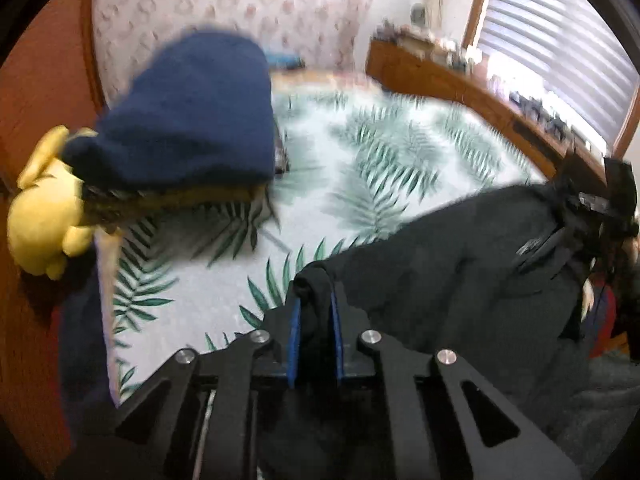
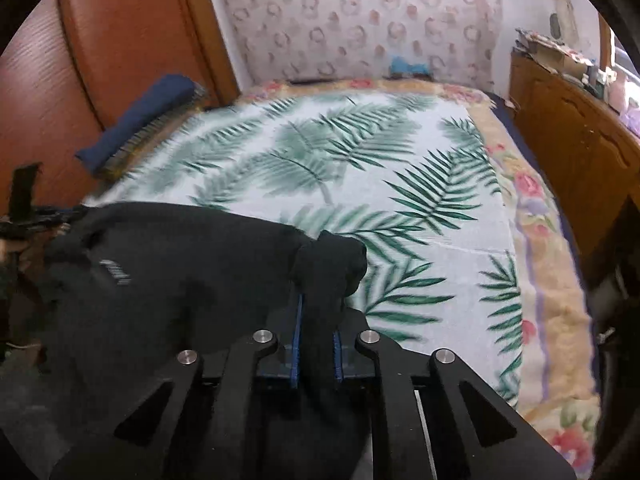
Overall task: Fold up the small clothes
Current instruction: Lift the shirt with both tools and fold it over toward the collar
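Observation:
A black garment (image 1: 452, 264) hangs stretched between my two grippers above the bed. My left gripper (image 1: 314, 304) is shut on one bunched corner of it. In the right wrist view my right gripper (image 2: 318, 308) is shut on the other bunched corner, and the black garment (image 2: 180, 264) spreads away to the left. The right gripper also shows at the far right of the left wrist view (image 1: 612, 196), and the left gripper at the far left of the right wrist view (image 2: 24, 208).
The bed has a white palm-leaf sheet (image 2: 340, 160) over a floral blanket (image 2: 552, 280). A folded navy cloth (image 2: 140, 120) lies on a stack by the wooden headboard (image 2: 120, 40). A yellow plush toy (image 1: 44, 208) sits at left. A wooden cabinet (image 2: 580, 128) stands right.

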Available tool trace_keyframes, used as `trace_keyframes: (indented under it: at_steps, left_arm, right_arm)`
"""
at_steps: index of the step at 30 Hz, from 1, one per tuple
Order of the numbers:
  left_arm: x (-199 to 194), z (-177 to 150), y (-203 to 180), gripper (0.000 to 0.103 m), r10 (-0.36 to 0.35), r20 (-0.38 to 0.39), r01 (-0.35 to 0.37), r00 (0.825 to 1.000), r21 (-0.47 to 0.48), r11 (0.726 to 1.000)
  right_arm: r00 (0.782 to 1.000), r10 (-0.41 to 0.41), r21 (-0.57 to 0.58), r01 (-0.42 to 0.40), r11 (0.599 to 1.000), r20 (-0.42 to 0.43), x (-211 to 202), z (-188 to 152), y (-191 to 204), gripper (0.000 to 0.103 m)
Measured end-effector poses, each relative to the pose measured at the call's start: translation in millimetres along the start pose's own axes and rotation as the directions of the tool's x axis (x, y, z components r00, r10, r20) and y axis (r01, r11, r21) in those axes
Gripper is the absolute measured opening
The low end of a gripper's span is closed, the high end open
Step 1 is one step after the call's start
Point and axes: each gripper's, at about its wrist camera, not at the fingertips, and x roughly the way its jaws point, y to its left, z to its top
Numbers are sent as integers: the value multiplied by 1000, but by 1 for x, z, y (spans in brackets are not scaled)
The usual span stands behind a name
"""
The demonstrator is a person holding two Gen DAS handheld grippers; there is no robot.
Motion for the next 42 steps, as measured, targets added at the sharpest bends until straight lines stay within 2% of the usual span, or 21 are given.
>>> trace_keyframes:
  at_steps: [2,5,8,12,15,18,20,22,25,31,39,42]
  left_arm:
    - [-30,1,-11,10,-4,83,5,997,-3,1000]
    - [-80,8,-23,9,-9,200,9,980,-4,1000]
    - [-122,21,-34,9,-48,285,39,957,37,999]
    - [-167,41,-47,9,-78,391,60,917,56,997]
    - [-192,50,-57,9,-81,439,46,895,90,995]
    - [-220,55,-64,9,-95,492,48,865,108,993]
    - [-234,60,-68,9,-107,508,46,855,130,990]
    - [-248,65,-72,9,-101,526,27,844,147,989]
    - [-272,74,-79,9,-91,562,-11,822,176,984]
    - [-316,93,-82,9,-57,640,-89,766,193,977]
    - [-371,110,-88,9,-60,725,-135,686,209,969]
    - [-379,116,-88,9,-52,741,-154,670,207,966]
  right_arm:
    - [998,10,16,-11,1000,62,-23,-3,7,7]
    - [987,2,12,-3,1000,158,-65,-3,22,7]
    - [976,16,-15,-13,1000,215,-101,5,37,7]
    - [956,41,-59,-25,998,289,-144,16,56,7]
    - [940,45,-80,-19,997,339,-175,25,66,7]
    - [924,35,-97,2,995,382,-204,34,72,7]
    - [909,11,-84,27,996,416,-221,40,73,7]
    - [894,7,-75,30,997,447,-238,49,73,7]
    - [876,-33,-92,88,992,481,-261,64,82,7]
    - [843,-51,-153,156,976,536,-303,95,105,7]
    - [766,-38,-210,223,952,642,-367,124,135,7]
    - [748,-51,-221,259,940,662,-383,133,142,7]
